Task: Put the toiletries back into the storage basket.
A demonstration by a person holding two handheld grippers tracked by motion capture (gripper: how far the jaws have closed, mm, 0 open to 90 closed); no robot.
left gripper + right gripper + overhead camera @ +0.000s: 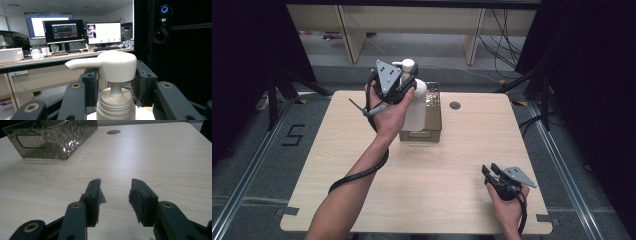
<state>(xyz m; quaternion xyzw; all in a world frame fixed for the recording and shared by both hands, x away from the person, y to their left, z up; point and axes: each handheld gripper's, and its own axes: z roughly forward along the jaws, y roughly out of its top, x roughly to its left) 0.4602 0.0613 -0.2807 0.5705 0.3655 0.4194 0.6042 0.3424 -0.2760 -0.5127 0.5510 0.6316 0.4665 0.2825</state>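
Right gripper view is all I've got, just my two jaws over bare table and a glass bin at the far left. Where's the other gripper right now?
Observer: The left gripper is raised above the clear glass bin, jaws on either side of a white pump bottle.
Operator: Where on the bottle is it gripping?
Observer: At the neck, just under the pump head, in the left gripper view.
Operator: Is the bottle in the bin?
Observer: From the high view it hangs over the bin's left side; I cannot tell whether its base touches.
Operator: And my gripper?
Observer: The right gripper sits open near the table's front right corner, well clear of the bin.
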